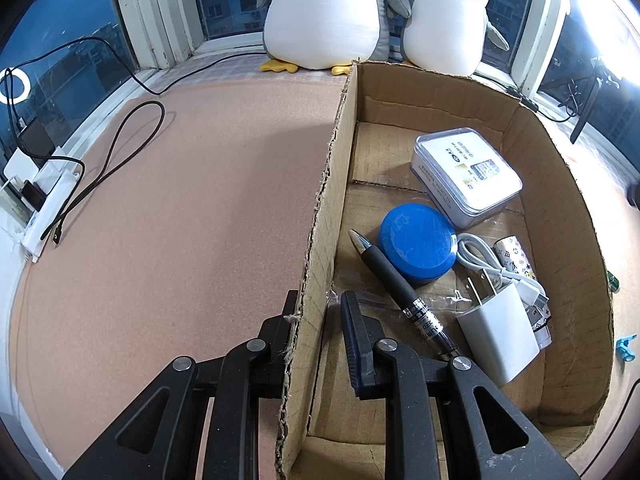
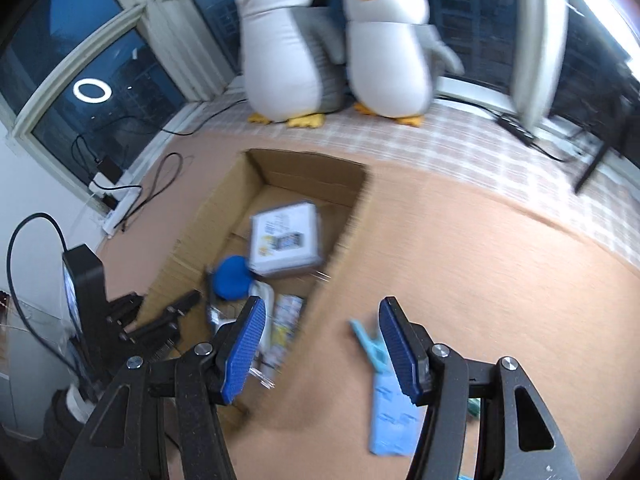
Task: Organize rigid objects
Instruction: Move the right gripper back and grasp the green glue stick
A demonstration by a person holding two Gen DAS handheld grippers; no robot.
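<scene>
Two penguins (image 1: 324, 12) are seen at the back edge of the surface. A box (image 1: 560, 200) is pinched at its left wall by the left gripper (image 1: 316, 320); inside, a tin (image 1: 466, 176), charger (image 1: 500, 340), puck (image 1: 418, 242) and pen (image 1: 396, 292) are gathered. Outside its right wall, a blue tool (image 2: 390, 408) is lain beneath the spread, empty right gripper (image 2: 322, 344).

left tool (image 1: 316, 312) clamped, right tool (image 2: 322, 344) parted

One cardboard box (image 1: 560, 208) holds one silver tin (image 1: 466, 176), one blue round lid (image 1: 418, 248), one black pen (image 1: 400, 292), one white charger plug (image 1: 500, 340), one coiled white cable (image 1: 480, 256) and one patterned tube (image 1: 516, 258), while two plush penguins (image 1: 324, 12) stand at the mat's far edge and one light-blue clip (image 2: 388, 392) lies outside the box.
</scene>
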